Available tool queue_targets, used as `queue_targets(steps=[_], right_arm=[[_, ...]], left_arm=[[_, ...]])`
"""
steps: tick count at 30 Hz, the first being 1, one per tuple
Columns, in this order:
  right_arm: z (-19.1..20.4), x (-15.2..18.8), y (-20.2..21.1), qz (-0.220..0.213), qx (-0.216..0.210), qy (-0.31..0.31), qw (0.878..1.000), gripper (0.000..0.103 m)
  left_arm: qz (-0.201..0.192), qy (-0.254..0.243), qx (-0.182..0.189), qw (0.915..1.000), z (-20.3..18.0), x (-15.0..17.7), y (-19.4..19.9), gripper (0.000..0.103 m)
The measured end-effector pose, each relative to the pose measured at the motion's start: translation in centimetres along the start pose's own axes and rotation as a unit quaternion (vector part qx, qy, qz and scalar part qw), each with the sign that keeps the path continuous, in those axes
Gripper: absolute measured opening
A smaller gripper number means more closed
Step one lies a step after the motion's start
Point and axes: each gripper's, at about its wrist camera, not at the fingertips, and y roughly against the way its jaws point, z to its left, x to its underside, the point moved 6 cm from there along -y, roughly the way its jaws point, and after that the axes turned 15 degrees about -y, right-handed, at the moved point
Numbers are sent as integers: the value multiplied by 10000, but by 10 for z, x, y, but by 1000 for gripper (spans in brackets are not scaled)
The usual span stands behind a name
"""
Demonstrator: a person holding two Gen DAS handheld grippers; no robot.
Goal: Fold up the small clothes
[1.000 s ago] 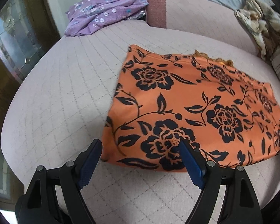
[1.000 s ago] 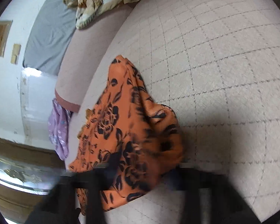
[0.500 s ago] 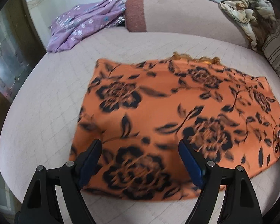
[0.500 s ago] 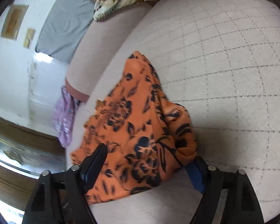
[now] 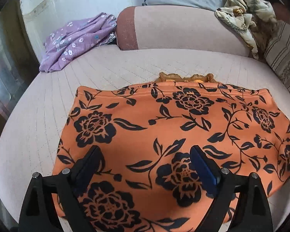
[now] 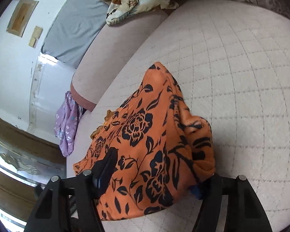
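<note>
An orange garment with black flowers (image 5: 164, 127) lies flat on the quilted pink sofa seat (image 5: 38, 119). An orange lace edge (image 5: 185, 77) peeks out at its far side. My left gripper (image 5: 145, 154) is open, its fingers spread low over the garment's near-left part. In the right wrist view the same garment (image 6: 148, 135) bunches up at its right end. My right gripper (image 6: 154, 176) is open, with the bunched cloth between its fingers; the right finger is mostly hidden by cloth.
A purple flowered cloth (image 5: 77, 40) lies at the far left of the seat. A cream patterned blanket (image 5: 245, 17) and a striped cushion (image 5: 282, 58) sit at the right. The sofa backrest (image 5: 183, 31) runs behind. A glass door (image 5: 0, 67) stands left.
My left gripper has moved forward over the garment, from its near-left edge to above its body. My right gripper has moved in around the bunched right end.
</note>
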Motion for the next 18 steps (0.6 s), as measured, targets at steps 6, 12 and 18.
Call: queue_targets(steps=[6,12,18], right_arm=[[-15,3,-24,365,331,-13,9988,39],[-28,2,-31,347,451,-130,9983,39],[-19,2,-28,212,805,233,9963,33]], left_arm=[[117,-55,57,9999,-4,2,-1,96],[217,-353,171,9990,-21,20,-26,101],[-365,-15,193,9991,-1,0,13,100]])
